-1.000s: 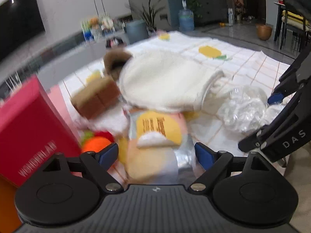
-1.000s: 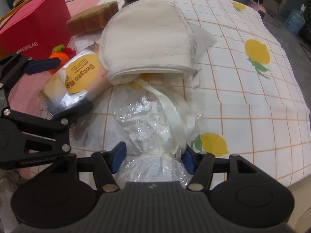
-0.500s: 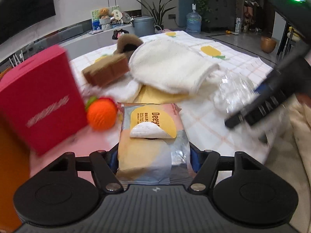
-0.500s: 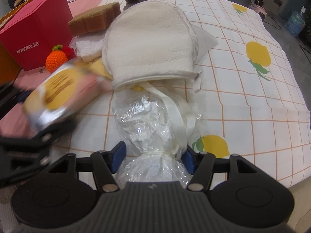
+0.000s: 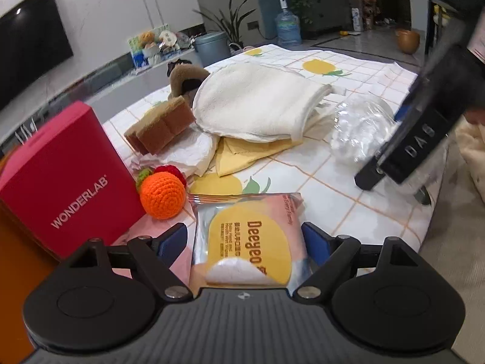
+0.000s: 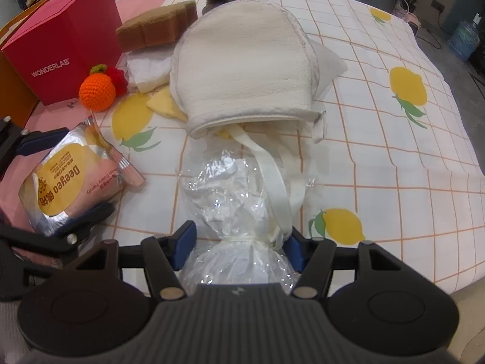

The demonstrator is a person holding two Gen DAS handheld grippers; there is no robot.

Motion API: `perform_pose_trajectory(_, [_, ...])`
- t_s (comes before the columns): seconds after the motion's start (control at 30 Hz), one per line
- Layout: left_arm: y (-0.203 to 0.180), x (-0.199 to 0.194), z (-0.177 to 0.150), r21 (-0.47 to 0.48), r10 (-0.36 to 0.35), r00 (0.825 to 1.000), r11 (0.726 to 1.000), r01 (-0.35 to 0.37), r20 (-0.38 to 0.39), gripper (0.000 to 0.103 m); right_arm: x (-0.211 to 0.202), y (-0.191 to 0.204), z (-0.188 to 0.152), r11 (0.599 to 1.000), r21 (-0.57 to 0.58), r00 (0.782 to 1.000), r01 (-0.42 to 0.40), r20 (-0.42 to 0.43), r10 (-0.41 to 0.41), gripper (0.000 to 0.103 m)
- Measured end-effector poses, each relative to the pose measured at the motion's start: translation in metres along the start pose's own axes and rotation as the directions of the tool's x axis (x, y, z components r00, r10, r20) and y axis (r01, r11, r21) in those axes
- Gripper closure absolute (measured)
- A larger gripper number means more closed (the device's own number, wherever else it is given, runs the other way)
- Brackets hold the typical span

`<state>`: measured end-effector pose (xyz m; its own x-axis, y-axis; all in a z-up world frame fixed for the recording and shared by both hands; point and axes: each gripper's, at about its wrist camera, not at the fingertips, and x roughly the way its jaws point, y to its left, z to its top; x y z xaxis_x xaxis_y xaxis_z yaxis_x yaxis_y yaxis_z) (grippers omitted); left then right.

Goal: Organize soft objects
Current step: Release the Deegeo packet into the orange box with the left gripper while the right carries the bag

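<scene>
On the lemon-print cloth (image 6: 394,163), near its front edge, a "Deeyeo" wipes pack (image 5: 247,242) lies between the opening jaws of the left gripper (image 5: 244,242), a gap showing at its left pad. Beside it stands a red "WONDERLAB" box (image 5: 63,179). The right gripper (image 6: 239,245), half closed, clamps a clear plastic bag (image 6: 233,212); bare cloth stretches right.
</scene>
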<state>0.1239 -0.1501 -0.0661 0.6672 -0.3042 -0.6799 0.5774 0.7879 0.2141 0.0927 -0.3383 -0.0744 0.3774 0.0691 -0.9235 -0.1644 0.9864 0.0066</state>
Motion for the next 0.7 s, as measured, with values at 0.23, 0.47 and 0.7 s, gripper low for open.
perform_pose_trajectory(0.23, [0.017, 0.003, -0.003, -0.146, -0.085, 0.996, 0.986, 0.080, -0.031, 0.025, 0.000, 0.000, 0.000, 1.000, -0.002, 1.000, -0.003, 0.001, 0.003, 0.041])
perform_pose_trajectory(0.47, [0.019, -0.002, 0.001, -0.196, -0.064, 0.997, 0.979, 0.053, -0.052, 0.038, -0.003, 0.005, -0.003, 1.000, -0.007, 1.000, 0.021, 0.015, -0.021, 0.050])
perform_pose_trajectory(0.7, [0.042, -0.044, 0.003, -0.303, -0.047, 0.999, 0.952, 0.046, 0.003, 0.039, -0.030, 0.008, -0.016, 0.996, 0.046, 0.994, 0.071, 0.083, -0.074, 0.052])
